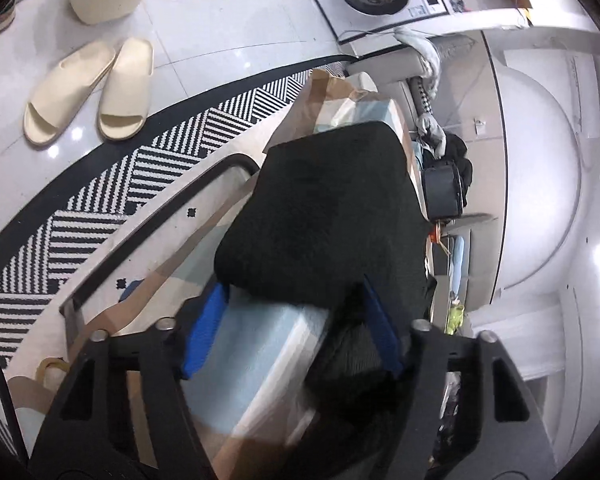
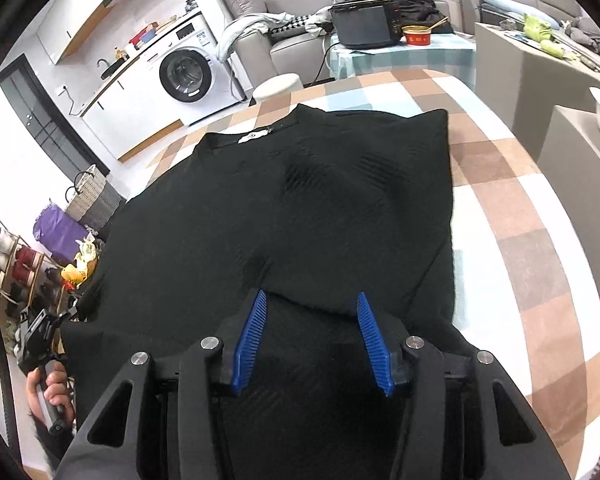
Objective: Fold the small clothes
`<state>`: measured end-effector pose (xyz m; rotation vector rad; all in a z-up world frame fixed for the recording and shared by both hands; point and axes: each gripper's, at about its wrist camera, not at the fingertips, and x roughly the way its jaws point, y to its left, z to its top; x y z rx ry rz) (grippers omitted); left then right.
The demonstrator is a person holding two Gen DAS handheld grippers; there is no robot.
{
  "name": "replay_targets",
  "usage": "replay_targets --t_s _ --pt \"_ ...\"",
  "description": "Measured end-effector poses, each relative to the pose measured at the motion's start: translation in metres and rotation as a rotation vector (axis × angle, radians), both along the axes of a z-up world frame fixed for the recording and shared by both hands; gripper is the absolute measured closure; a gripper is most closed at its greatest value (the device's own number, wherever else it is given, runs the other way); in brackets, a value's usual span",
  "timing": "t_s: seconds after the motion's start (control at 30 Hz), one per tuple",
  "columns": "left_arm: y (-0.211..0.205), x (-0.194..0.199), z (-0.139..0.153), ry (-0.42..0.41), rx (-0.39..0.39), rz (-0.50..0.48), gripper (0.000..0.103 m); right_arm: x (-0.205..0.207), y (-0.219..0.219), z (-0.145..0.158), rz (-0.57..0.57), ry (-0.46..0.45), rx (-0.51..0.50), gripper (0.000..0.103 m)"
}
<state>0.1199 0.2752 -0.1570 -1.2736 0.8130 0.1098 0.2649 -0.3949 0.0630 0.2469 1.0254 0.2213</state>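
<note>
A black knitted garment (image 2: 300,200) lies spread flat on the table with the checked cloth (image 2: 520,240), its neck label at the far end. My right gripper (image 2: 312,295) is at the near hem, and a raised fold of the black knit fills the space between its blue fingers (image 2: 252,340). In the left wrist view the garment (image 1: 328,208) lies folded to a narrow shape. My left gripper (image 1: 294,286) stands at its near edge, jaws apart. Black cloth lies against the right finger (image 1: 380,332). Pale blue tablecloth (image 1: 260,340) shows beside the left one.
A person's hand (image 2: 56,392) grips the other gripper's handle at the table's left edge. A striped rug (image 1: 100,200) and a pair of cream slippers (image 1: 92,88) lie on the floor. A washing machine (image 2: 188,68), a sofa and a side table with a black appliance (image 2: 364,24) stand beyond.
</note>
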Motion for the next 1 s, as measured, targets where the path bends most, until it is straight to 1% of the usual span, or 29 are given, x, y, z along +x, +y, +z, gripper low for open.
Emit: replay_targets --t_s 0.03,0.07,0.1,0.13,0.17,0.2,0.3,0.5,0.6,0.63,0.7,0.73,0.8,0.87,0.9,0.93,1.0 --pt "0.002 0.005 -0.002 0.001 0.002 0.008 0.054 -0.002 -0.001 0.0 -0.009 0.002 0.0 0.054" --pt "0.004 0.01 -0.003 0.002 0.006 0.017 0.067 -0.003 -0.002 -0.001 -0.015 0.005 -0.001 0.054" --pt "0.007 0.014 -0.003 -0.007 0.008 0.031 0.073 -0.004 -0.003 -0.001 -0.02 0.006 -0.004 0.054" --pt "0.009 0.015 0.0 -0.014 0.02 0.049 0.078 -0.005 -0.004 -0.001 -0.027 0.005 -0.009 0.054" --pt "0.012 0.018 0.005 -0.02 0.046 0.07 0.092 -0.005 -0.005 0.0 -0.032 0.006 -0.016 0.054" --pt "0.014 0.021 0.012 -0.024 0.073 0.077 0.097 -0.006 -0.005 0.0 -0.035 0.006 -0.019 0.054" --pt "0.013 0.03 0.035 -0.05 0.18 0.086 0.098 -0.007 -0.007 -0.001 -0.045 0.001 -0.024 0.054" --pt "-0.016 0.055 0.1 -0.127 0.366 0.018 0.098 -0.012 -0.011 -0.002 -0.043 -0.015 -0.003 0.054" --pt "-0.05 0.073 0.142 -0.183 0.459 -0.052 0.098 -0.017 -0.018 -0.003 -0.046 -0.03 0.023 0.054" --pt "-0.068 0.081 0.157 -0.208 0.495 -0.086 0.098 -0.019 -0.021 -0.004 -0.047 -0.033 0.035 0.054" --pt "-0.101 0.095 0.175 -0.242 0.542 -0.147 0.098 -0.022 -0.027 -0.006 -0.053 -0.038 0.054 0.054" --pt "-0.126 0.104 0.181 -0.259 0.561 -0.197 0.098 -0.023 -0.029 -0.008 -0.055 -0.036 0.061 0.054" --pt "-0.171 0.116 0.185 -0.287 0.578 -0.295 0.098 -0.024 -0.035 -0.012 -0.067 -0.036 0.082 0.054" --pt "-0.209 0.126 0.178 -0.276 0.595 -0.405 0.098 -0.025 -0.04 -0.014 -0.07 -0.034 0.107 0.054" --pt "-0.231 0.132 0.168 -0.238 0.605 -0.478 0.097 -0.026 -0.04 -0.015 -0.07 -0.036 0.111 0.054" --pt "-0.245 0.132 0.159 -0.204 0.608 -0.522 0.095 -0.026 -0.041 -0.015 -0.067 -0.038 0.112 0.054" --pt "-0.263 0.138 0.139 -0.109 0.587 -0.621 0.087 -0.027 -0.043 -0.017 -0.068 -0.038 0.105 0.054"
